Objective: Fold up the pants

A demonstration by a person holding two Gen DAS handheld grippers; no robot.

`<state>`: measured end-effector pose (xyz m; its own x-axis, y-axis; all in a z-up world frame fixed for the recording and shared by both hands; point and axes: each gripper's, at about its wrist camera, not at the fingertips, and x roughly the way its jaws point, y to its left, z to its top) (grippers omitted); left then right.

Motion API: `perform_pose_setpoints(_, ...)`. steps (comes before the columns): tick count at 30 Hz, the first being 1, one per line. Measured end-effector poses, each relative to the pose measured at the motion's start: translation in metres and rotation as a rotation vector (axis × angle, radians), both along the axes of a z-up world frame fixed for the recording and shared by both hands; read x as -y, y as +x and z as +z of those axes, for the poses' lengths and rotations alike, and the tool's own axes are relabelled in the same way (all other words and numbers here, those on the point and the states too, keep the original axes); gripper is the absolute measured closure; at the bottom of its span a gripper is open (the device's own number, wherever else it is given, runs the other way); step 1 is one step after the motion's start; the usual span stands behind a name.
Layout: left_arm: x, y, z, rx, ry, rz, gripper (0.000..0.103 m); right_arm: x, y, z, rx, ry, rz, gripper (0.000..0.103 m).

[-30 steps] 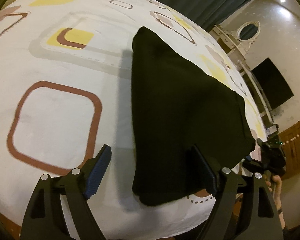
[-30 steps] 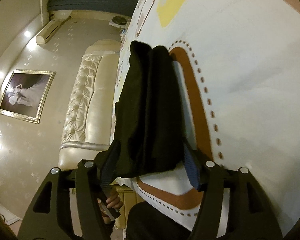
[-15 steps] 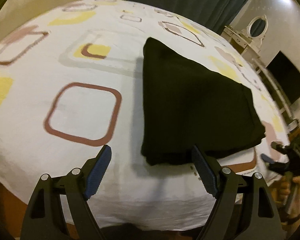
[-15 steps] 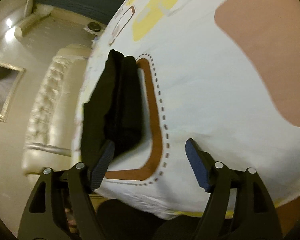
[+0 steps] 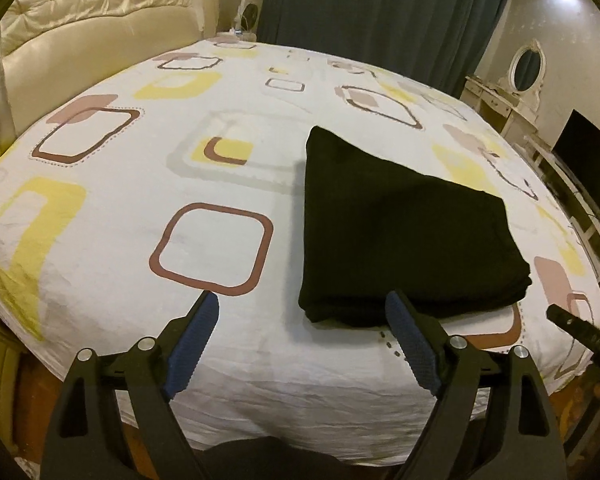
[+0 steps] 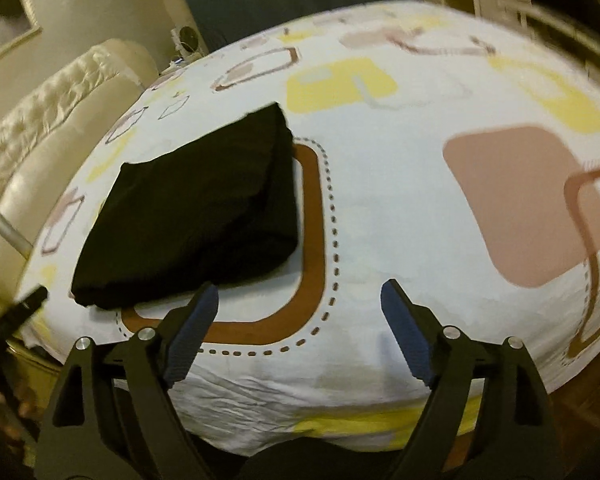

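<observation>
Both claws angled down over bed, left claw (image 5: 302, 312) and right claw (image 6: 300, 300) opening, empty, pants (image 5: 400, 232) folded

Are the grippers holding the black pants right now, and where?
No, nothing is held. The left gripper and right gripper are opening with nothing between them; the folded pants lie free on the bed.

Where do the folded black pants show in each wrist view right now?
Left wrist: folded black pants right of centre, near edge behind the right pad.
Right wrist: the pants left of centre, beyond the left pad.
Shared landmark: the brown dotted-outline square printed on the sheet under the pants' near corner.
</observation>
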<state>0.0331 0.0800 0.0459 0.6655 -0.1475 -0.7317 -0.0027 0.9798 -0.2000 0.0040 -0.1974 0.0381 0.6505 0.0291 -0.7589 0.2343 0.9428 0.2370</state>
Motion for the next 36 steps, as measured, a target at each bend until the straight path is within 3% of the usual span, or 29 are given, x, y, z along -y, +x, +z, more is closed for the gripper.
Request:
perform_pose_setpoints(4,0.001,-0.006,0.003,0.001,0.011,0.003,0.017,-0.02,-0.001,0.003,0.023,-0.068,0.031,0.018)
perform_pose_setpoints(10,0.004,-0.01,0.012,0.066,0.032,0.028,0.017,-0.035,-0.003,0.003,0.052,-0.152,0.062,0.016)
perform_pose_setpoints(16,0.003,-0.003,0.003,0.01,0.02,0.047,0.017,-0.033,-0.002,-0.002,0.032,-0.138,0.061,0.016)
perform_pose_setpoints(26,0.014,-0.008,0.007,0.053,0.049,-0.013,0.017,-0.034,-0.002,-0.006,0.021,-0.133,0.061,0.016)
perform_pose_setpoints(36,0.025,-0.008,0.006,0.038,0.088,-0.053,0.017,-0.033,0.0,-0.008,0.022,-0.125,0.065,0.016)
